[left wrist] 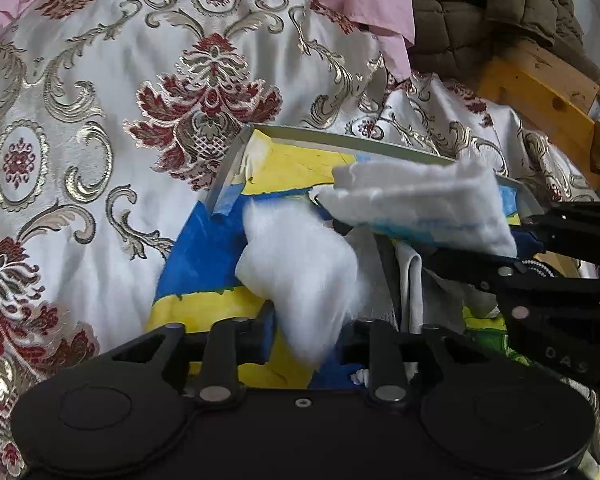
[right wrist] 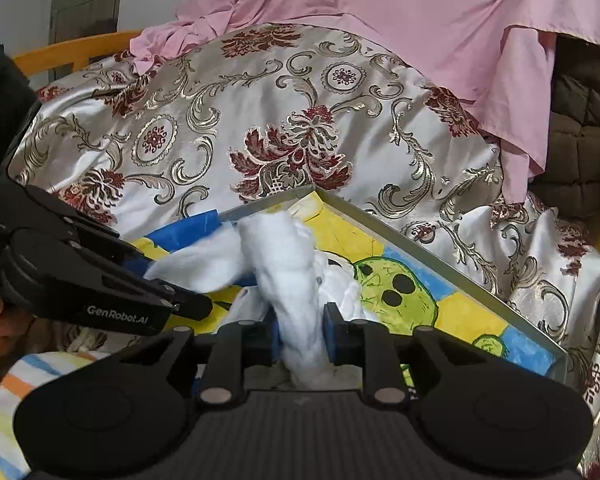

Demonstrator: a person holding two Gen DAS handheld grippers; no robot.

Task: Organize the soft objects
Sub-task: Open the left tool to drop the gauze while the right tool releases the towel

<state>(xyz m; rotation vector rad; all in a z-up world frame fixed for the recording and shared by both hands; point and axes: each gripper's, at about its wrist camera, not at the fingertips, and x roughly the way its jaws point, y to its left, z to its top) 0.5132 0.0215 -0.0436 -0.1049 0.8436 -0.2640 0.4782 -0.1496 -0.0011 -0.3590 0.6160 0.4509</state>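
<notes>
Spanning a painted tray (right wrist: 440,256) on the brocade-covered bed (right wrist: 260,120), a white cotton wad (right wrist: 296,280) stretches between both grippers. In the right wrist view, the right gripper (right wrist: 300,334) has jaws partly open, the wad between them and touching the blue pads (right wrist: 329,332). The left gripper (left wrist: 306,334) has jaws partly open too, with fluff between; whether it presses I cannot tell.

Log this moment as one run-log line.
stage: placing in tray | left claw: cotton wad between pads | right claw: cotton between pads | tray: painted, on brocade cloth
</notes>
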